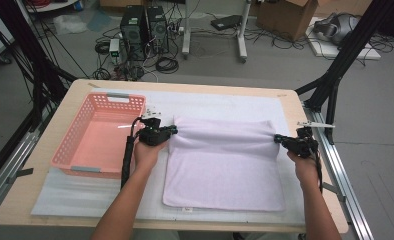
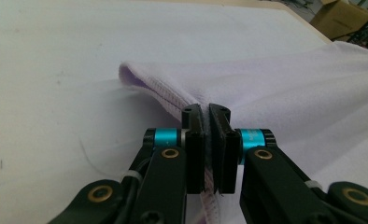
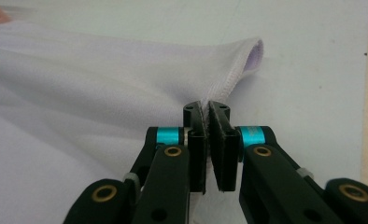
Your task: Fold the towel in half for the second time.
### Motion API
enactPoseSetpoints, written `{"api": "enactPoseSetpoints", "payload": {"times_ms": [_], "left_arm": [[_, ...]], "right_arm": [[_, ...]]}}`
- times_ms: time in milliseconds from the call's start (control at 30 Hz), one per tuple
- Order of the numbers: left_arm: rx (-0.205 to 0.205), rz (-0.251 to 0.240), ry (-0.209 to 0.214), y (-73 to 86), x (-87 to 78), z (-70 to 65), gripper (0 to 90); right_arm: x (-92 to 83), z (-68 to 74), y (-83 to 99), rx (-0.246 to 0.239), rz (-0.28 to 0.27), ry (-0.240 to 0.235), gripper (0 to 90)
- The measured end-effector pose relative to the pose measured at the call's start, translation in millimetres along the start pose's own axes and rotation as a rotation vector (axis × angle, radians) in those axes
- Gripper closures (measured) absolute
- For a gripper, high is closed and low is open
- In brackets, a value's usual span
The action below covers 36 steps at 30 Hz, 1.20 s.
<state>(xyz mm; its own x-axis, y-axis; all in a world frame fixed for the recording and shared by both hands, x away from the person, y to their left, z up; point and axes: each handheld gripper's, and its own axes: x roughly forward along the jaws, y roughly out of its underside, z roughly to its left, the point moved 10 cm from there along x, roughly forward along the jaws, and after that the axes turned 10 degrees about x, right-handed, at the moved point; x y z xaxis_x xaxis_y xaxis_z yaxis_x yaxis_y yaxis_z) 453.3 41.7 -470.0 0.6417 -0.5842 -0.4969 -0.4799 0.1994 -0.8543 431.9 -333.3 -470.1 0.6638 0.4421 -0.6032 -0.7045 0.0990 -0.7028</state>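
- Your tabletop (image 1: pixel 285 100) is a pale wooden board that takes up the middle of the high view, with grey floor, cables and computer towers along the top of the frame.
- A white mat (image 1: pixel 220 102) covers most of the tabletop, running from below the basket at lower left to the right edge.
- A lilac towel (image 1: pixel 222 170) lies on the mat at centre to centre-right of the high view; its far edge is drawn up into a taut, rounded ridge between your two hands, while the near part lies flat.
- A pink slotted basket (image 1: pixel 70 142) sits left of centre in the high view, just beside your left hand.
- Your left tongs (image 1: pixel 172 131) are clenched on the towel's left far corner; in the left gripper view (image 2: pixel 209 116) the stitched hem runs down between the closed jaws.
- Your right tongs (image 1: pixel 278 138) are clenched on the towel's right far corner; in the right gripper view (image 3: pixel 207 113) the hem is pinched between the jaws and the fold loops open at upper right.
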Motion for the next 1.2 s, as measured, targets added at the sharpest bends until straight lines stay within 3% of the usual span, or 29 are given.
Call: {"api": "enactPoseSetpoints", "payload": {"times_ms": [167, 567, 733, 800, 867, 967, 1067, 1133, 1200], "left_arm": [[0.043, 0.003, 0.009, -1.4, -12.3, -10.8, 84.9], [0.041, 0.016, 0.079, 34.5, -38.4, -33.7, 84.9], [0.055, 0.052, 0.074, 45.8, -37.5, -37.2, 83.8], [0.047, 0.052, 0.054, 44.3, -35.5, -34.3, 76.4], [0.044, 0.044, 0.030, 39.2, -32.5, -29.8, 58.3], [0.023, 0.022, 0.009, 29.5, -26.4, -22.3, 45.5], [0.006, 0.029, -0.004, 23.8, -14.5, -14.5, 42.6], [-0.020, 0.041, -0.006, 23.7, -4.9, -10.4, 42.5], [-0.014, 0.070, -0.014, 26.9, 4.9, -8.2, 43.2]], "right_arm": [[-11.7, 4.7, 10.2, -0.009, 0.000, -0.021, 85.9], [-37.2, 14.7, 40.6, -0.023, 0.011, -0.074, 85.9], [-37.6, 13.4, 58.3, -0.021, 0.037, -0.065, 85.6], [-36.2, 13.5, 61.6, -0.011, 0.054, -0.062, 82.0], [-35.0, 11.6, 57.9, 0.001, 0.051, -0.034, 65.2], [-33.0, 12.5, 45.6, -0.014, 0.057, 0.000, 53.0], [-26.2, 15.9, 27.1, -0.018, 0.044, 0.014, 50.7], [-16.7, 15.3, 18.7, -0.014, 0.062, 0.034, 48.4], [-4.1, 12.5, 15.2, -0.004, 0.089, 0.056, 48.1]]}}
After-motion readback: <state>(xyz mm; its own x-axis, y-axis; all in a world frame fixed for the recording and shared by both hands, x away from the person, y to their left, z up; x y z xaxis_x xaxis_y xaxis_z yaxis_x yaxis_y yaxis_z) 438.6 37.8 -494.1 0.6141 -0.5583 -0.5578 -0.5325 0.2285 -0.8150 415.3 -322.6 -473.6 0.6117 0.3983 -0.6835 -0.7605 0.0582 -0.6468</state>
